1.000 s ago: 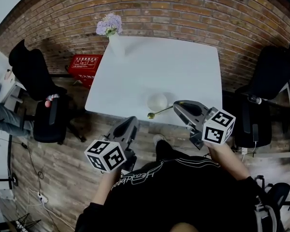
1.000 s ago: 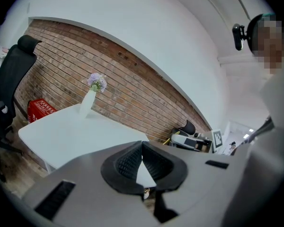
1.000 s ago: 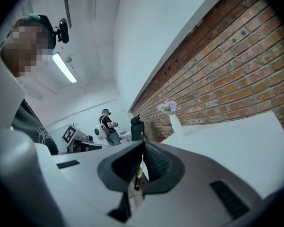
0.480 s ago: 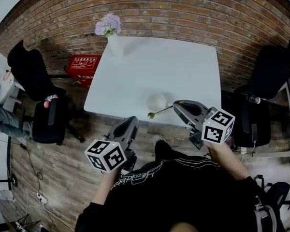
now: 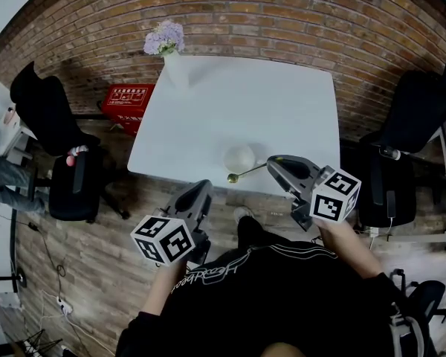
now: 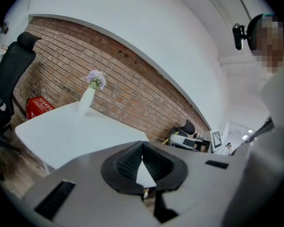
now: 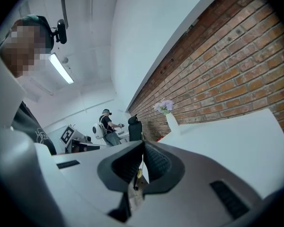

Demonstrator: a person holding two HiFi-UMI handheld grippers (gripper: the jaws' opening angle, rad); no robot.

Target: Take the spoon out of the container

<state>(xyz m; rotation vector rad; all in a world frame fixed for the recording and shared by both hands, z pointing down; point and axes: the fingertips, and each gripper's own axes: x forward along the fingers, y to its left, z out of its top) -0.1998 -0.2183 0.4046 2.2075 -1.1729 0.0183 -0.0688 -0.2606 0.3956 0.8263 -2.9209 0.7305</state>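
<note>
- White table (image 5: 282,103): holds a flower vase (image 5: 175,69) at the corner far from the container, and the container itself close to the front edge. Risk: anything let go on the near side of the container probably misses the top and lands on the floor.
- Right gripper (image 5: 272,162): just right of the container, jaws pinched together on the very tip of the spoon's handle. Risk: the thin metal swivels or slides in the pads (nearly all the spoon's length hangs beyond the grip).
- Left gripper (image 5: 202,187): nearer than the container, off the table, jaws closed on nothing. Risk: the container is not steadied, so a knock would push or tip it.
- Container (image 5: 240,155): small, white, round, and it looks light. A careless swing of the spoon could drag it toward the edge.
- Spoon (image 5: 247,172): gold, on the container's near side, slanting away from the grip with its bowl end about over the table's edge. It appears to be out of the container; contact with the wall cannot be told.
</note>
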